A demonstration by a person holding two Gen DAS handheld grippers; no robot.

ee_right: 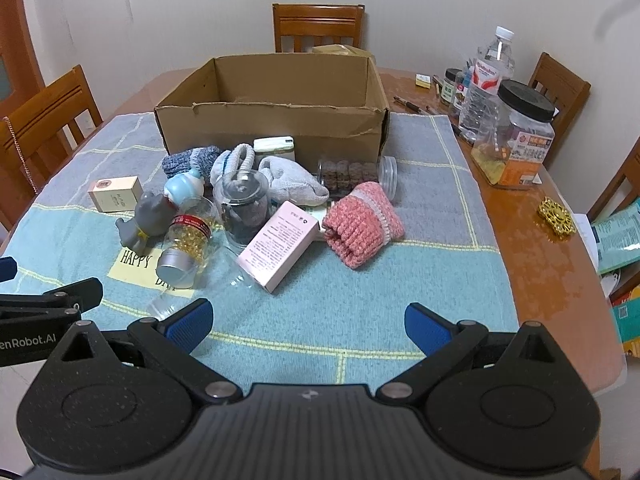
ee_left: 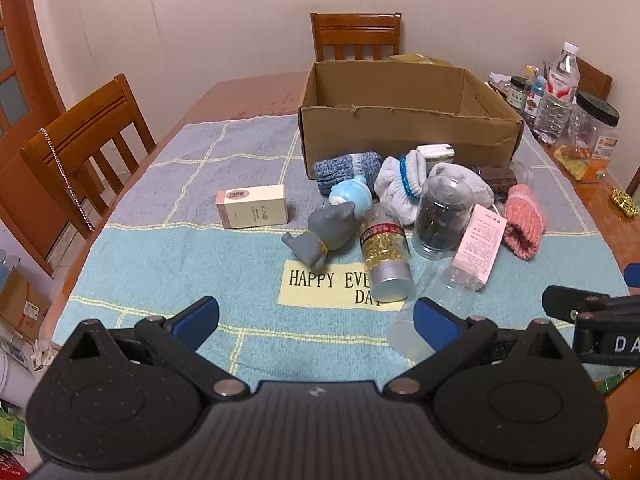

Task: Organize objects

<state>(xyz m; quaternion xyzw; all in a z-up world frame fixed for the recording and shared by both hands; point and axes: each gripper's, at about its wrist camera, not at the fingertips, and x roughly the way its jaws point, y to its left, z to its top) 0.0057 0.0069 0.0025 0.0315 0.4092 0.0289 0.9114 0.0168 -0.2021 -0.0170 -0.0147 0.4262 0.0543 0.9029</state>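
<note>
An open cardboard box [ee_left: 408, 136] [ee_right: 276, 128] stands at the back of the blue towel. In front of it lies a heap: a pink knitted sock [ee_right: 360, 222] [ee_left: 522, 220], a pink carton [ee_right: 278, 246] [ee_left: 478, 250], a capsule bottle [ee_left: 386, 258] [ee_right: 186, 244], a grey toy [ee_left: 320, 236] [ee_right: 146, 218], a dark-filled jar [ee_right: 244, 208], white socks [ee_left: 400, 184], a blue knit sock [ee_left: 346, 166] and a beige carton [ee_left: 254, 206] [ee_right: 116, 193]. My left gripper [ee_left: 316, 322] and right gripper [ee_right: 308, 326] are open and empty, hovering near the towel's front edge.
Jars and a water bottle [ee_right: 486, 80] stand on the bare wooden table at the right, with a gold ornament [ee_right: 556, 216]. Wooden chairs [ee_left: 80, 152] ring the table. A clear lying jar of brown discs [ee_right: 356, 174] sits beside the box.
</note>
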